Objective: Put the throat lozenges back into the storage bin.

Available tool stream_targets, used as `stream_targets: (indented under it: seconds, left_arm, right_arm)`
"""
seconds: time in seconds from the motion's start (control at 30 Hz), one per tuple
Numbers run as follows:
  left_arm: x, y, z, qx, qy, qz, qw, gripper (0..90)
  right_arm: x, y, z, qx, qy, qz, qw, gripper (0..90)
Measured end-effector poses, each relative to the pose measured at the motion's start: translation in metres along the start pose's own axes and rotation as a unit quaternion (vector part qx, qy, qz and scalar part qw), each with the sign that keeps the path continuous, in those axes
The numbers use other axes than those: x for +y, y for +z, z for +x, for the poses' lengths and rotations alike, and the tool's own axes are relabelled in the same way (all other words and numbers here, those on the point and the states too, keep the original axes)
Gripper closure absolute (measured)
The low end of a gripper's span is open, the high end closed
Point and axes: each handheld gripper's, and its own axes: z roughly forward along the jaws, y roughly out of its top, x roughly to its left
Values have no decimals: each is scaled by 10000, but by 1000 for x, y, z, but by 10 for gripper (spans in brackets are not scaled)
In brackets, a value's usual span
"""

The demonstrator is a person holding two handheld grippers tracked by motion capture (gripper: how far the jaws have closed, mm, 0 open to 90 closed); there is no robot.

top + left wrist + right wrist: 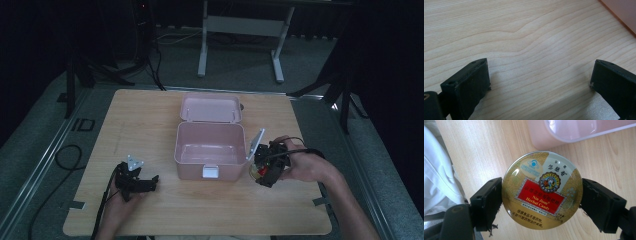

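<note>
Tin gripped beside the open box

The right gripper [541,202] pinches the round tin [542,190] by its edges, just right of the box [210,150]; the left gripper [540,82] rests spread, empty.

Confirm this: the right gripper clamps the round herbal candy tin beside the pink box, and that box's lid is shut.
Not quite. The pink box stands with its lid open, as the high view shows. The rest holds: the right gripper clamps the round herbal candy tin beside it.
</note>
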Motion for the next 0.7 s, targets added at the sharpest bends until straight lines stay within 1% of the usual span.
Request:
stream_targets:
  seconds: [0.4, 0.53, 0.7]
  left_arm:
    - [0, 0, 0, -1, 2, 0, 10000, 25]
    - [0, 0, 0, -1, 2, 0, 10000, 25]
    - [0, 0, 0, -3, 5, 0, 10000, 25]
  right_arm:
    - [5, -12, -6, -108, 13, -117, 9999, 202]
    - [7, -14, -7, -120, 4, -97, 9999, 202]
    - [10, -17, -9, -132, 1, -143, 9998, 202]
